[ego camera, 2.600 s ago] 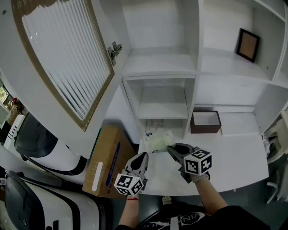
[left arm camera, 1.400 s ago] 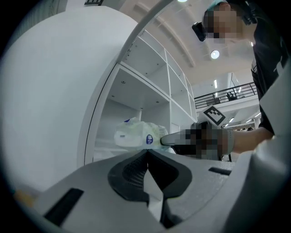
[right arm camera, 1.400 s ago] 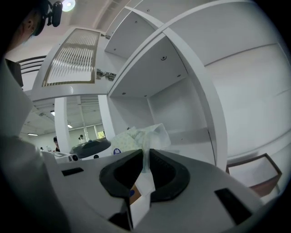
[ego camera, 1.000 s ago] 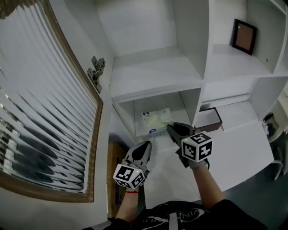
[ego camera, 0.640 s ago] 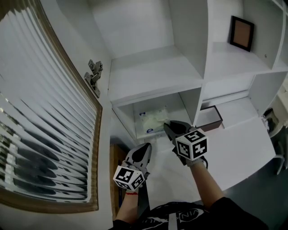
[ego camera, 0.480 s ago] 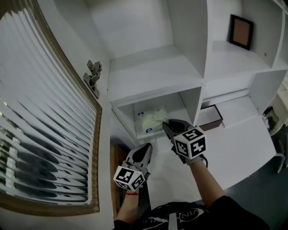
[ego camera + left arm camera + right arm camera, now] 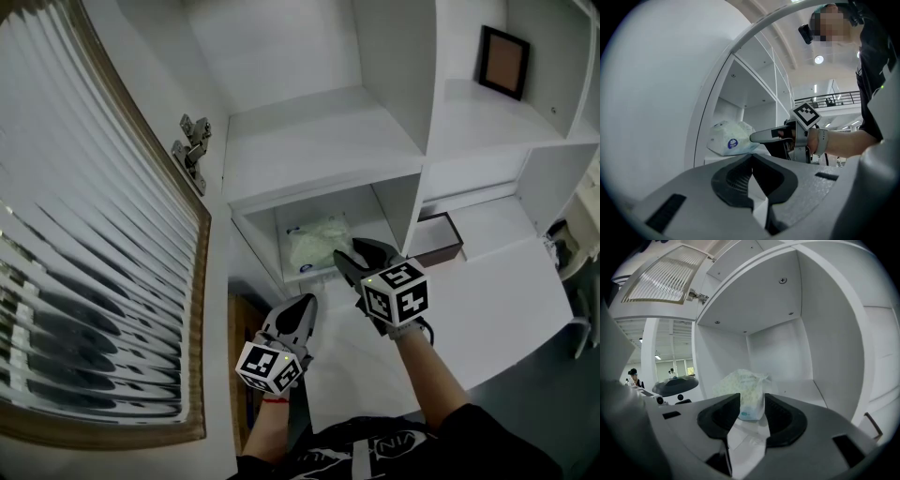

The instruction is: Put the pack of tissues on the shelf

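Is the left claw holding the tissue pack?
No, the left claw is shut with nothing between its tips; the tissue pack lies ahead of it, untouched.

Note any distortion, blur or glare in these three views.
Head view: sharp, evenly lit, shelf edges bowed by the wide lens. Left gripper view: fisheye, black corners, lamp glare, pack sharp. Right gripper view: fisheye, dark corners, pack slightly soft.

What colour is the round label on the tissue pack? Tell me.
The round label is dark blue with white print; the left gripper view shows it best.
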Motion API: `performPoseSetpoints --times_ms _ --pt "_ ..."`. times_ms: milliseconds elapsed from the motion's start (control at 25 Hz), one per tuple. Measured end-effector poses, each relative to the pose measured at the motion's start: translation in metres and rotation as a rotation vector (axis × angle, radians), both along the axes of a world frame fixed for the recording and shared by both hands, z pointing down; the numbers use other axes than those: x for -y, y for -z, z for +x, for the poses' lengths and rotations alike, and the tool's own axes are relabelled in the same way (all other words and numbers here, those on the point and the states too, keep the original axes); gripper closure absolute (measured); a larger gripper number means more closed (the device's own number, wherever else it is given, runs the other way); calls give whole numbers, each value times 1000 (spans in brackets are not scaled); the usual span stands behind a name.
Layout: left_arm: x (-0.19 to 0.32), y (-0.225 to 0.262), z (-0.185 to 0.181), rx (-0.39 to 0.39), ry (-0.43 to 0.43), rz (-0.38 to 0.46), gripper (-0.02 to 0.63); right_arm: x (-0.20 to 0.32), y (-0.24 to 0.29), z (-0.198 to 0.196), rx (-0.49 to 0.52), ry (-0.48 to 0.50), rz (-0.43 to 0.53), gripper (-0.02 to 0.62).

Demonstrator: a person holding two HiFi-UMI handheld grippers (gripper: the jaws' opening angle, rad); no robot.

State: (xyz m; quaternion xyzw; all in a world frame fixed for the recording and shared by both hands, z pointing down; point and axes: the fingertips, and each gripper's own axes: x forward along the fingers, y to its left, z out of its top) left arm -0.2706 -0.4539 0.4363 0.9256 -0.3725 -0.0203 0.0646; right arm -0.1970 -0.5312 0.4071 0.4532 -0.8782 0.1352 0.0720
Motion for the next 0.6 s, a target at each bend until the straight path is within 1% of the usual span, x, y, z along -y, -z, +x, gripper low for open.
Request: performPoseSetpoints --times_ms 40,280,600 --pt "-1 -1 1 0 1 -1 601 -1 0 1 3 0 0 446" --pt "-4 -5 2 -3 13 -13 601 -4 -1 5 27 2 6 402" --pt "-10 -6 6 -6 29 -19 601 -9 -3 14 31 4 4 398"
